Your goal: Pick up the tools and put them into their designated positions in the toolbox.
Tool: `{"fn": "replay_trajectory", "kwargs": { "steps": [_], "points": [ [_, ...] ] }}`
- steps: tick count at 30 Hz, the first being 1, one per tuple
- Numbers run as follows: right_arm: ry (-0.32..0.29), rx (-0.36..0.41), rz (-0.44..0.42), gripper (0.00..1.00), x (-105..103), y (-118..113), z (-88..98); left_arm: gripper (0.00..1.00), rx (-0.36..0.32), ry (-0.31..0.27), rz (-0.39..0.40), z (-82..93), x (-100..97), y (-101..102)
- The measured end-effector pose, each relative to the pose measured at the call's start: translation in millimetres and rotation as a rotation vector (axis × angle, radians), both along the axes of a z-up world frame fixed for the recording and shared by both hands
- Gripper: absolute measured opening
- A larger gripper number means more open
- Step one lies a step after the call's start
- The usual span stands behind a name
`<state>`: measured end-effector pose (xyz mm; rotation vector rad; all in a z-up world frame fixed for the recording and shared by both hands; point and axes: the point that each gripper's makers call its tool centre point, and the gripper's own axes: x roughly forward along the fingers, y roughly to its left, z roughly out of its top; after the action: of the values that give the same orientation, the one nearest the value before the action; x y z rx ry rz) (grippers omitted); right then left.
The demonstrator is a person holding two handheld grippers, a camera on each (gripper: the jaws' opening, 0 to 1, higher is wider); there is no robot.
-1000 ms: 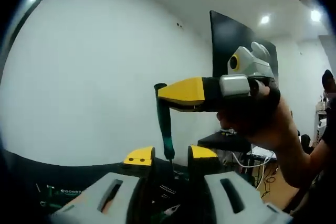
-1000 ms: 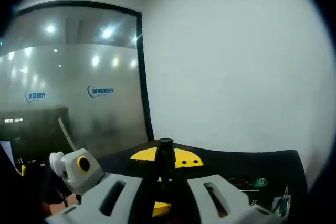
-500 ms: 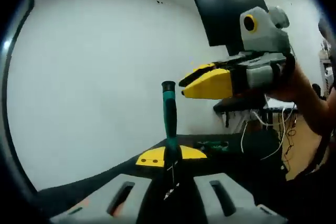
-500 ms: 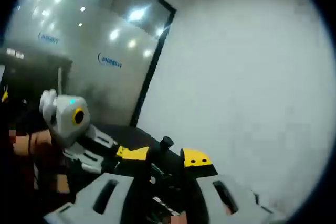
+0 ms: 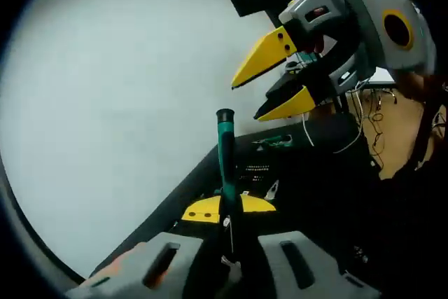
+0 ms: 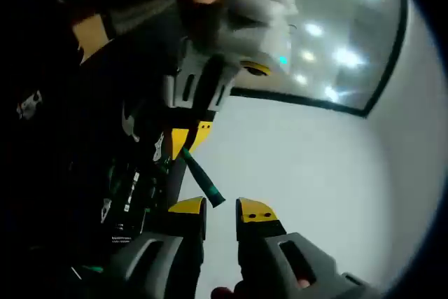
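My left hand-held gripper [image 5: 227, 209] is pinching a green-handled screwdriver [image 5: 225, 155], which stands up from between its yellow tips against the white wall [image 5: 105, 117]. My right hand-held gripper [image 5: 269, 89] hangs above and to the right of it with jaws spread, nothing between them. Below lies the black worktop [image 5: 329, 173]; the small tools [image 5: 269, 141] on it are too blurred, I think, to name.
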<state>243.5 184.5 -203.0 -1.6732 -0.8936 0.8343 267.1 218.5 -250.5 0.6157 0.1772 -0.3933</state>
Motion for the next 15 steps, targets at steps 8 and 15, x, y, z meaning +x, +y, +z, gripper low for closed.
{"fn": "replay_trajectory", "kwargs": {
  "steps": [8, 15],
  "points": [
    [-0.172, -0.135, -0.035, 0.18, 12.6, 3.4, -14.9, 0.03, -0.064, 0.100, -0.013, -0.1, -17.9, -1.7],
    [-0.355, -0.186, 0.084, 0.15, -2.3, 16.0, -15.4, 0.03, -0.168, 0.183, -0.090, -3.9, -27.9, -16.5]
  ]
}}
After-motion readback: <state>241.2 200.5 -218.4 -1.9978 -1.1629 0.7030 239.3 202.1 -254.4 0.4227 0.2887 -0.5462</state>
